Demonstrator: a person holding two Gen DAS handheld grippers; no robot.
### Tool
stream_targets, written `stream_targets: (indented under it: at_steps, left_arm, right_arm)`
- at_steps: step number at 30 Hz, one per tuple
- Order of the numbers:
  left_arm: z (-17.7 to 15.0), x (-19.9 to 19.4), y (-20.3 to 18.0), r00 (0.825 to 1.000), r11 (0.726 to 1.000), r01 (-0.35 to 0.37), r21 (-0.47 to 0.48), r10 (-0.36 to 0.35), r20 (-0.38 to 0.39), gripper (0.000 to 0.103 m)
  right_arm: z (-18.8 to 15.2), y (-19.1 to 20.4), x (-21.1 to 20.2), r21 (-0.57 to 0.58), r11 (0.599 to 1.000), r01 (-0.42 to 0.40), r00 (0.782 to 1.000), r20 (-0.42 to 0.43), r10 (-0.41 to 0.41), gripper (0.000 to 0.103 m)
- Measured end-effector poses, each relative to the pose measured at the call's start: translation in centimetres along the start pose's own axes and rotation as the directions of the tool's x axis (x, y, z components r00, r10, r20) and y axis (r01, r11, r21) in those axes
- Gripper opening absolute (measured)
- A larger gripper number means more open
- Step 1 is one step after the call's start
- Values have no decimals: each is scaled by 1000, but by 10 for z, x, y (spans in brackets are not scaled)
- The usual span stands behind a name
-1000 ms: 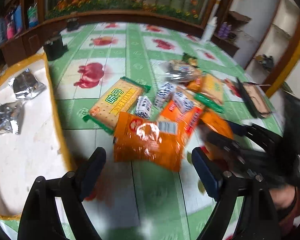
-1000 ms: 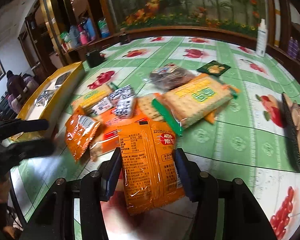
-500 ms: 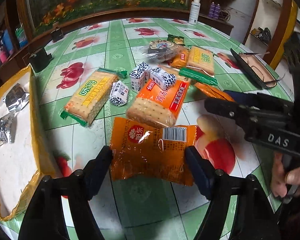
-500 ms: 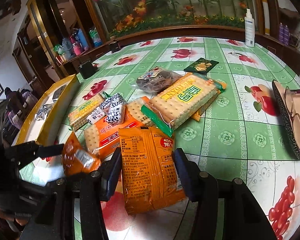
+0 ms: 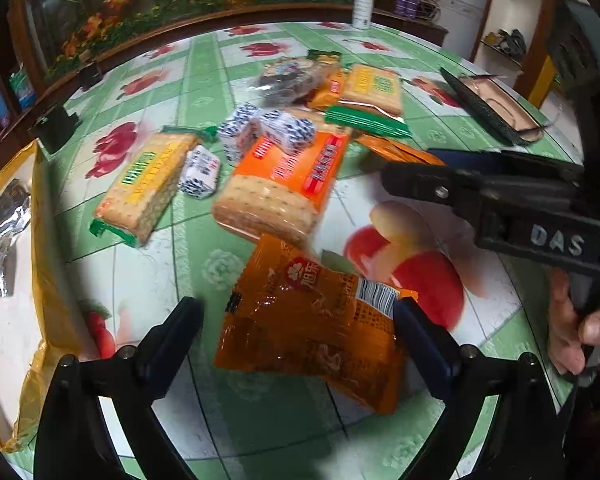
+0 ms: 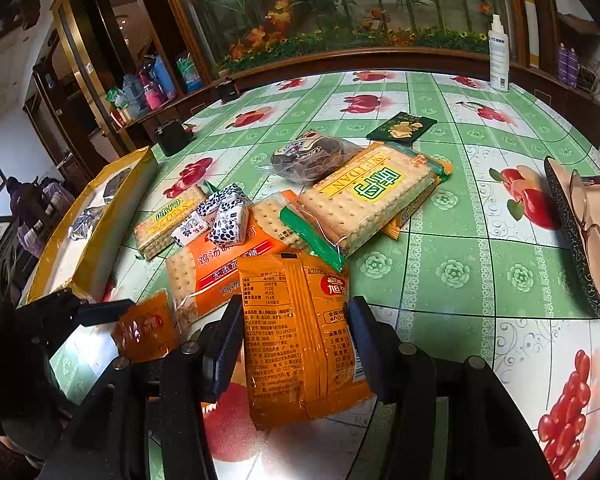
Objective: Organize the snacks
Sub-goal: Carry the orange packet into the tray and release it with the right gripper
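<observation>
My left hand-held gripper [image 5: 296, 320] is opening around a small orange snack packet [image 5: 312, 320] lying on the counter [image 5: 260, 432]; my right hand-held gripper [image 6: 294, 340] clamps a bigger orange packet [image 6: 300, 332]. Next: into the yellow-rimmed tray [image 5: 40, 264].

The left black plastic two-finger gripper [image 5: 296, 322] has angular, matte arms, each ending in dark blue flat fingers [image 5: 418, 330] and fixed with round silver-grey screw heads. The right black plastic two-finger gripper [image 6: 294, 344] is built alike, with blue-faced fingers [image 6: 228, 340] and the same dull round screws along its arms. Seen from the left wrist, its side bears the pale scratched letters "DAS", and a small green light glows on its body. A bare hand [image 5: 580, 332] shows at its handle.
</observation>
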State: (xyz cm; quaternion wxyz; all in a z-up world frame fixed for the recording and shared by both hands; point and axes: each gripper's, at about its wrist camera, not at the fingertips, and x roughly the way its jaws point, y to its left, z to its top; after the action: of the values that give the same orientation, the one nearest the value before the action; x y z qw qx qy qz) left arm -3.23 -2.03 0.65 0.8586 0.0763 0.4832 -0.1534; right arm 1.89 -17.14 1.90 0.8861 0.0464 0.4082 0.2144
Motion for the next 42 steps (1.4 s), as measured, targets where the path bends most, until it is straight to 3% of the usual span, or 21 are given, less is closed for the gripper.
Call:
stream_targets:
  at_steps: [4, 11, 16, 17, 19, 21, 24, 31, 42]
  left_arm:
    - [-7, -5, -5, 999, 998, 49, 26, -49, 4, 97]
    - [-15, -7, -16, 999, 994, 31, 100, -30, -13, 100]
    - [-10, -3, -15, 999, 996, 32, 89, -32, 0, 100]
    - [-9, -3, -16, 999, 995, 35, 96, -36, 3, 98]
    - [-9, -6, -18, 999, 994, 40, 102, -43, 27, 81]
    - [-10, -9, -21, 998, 992, 49, 115, -54, 44, 73]
    - [-12, -14, -24, 995, 991, 63, 122, -72, 70, 34]
    - [-9, -15, -11, 993, 995, 93, 46, -96, 71, 33]
    - [-6, -40, 22, 984, 993, 109, -53, -100, 148, 33]
  right_arm:
    - [0, 0, 0, 1, 1000, 2, 1000, -3, -2, 57]
    - [0, -2, 1, 4, 1000, 3, 1000, -3, -3, 57]
    - [0, -2, 0, 0, 1000, 2, 1000, -2, -2, 57]
    - [0, -3, 0, -1, 1000, 2, 1000, -2, -2, 57]
    - [0, -3, 0, -1, 1000, 2, 1000, -2, -2, 57]
    - [0, -3, 0, -1, 1000, 3, 1000, -2, -3, 57]
    - [0, -2, 0, -6, 1000, 3, 1000, 1, -3, 57]
    - [0, 1, -3, -16, 1000, 8, 1000, 11, -8, 56]
    - [-2, 19, -15, -70, 997, -16, 997, 74, 22, 53]
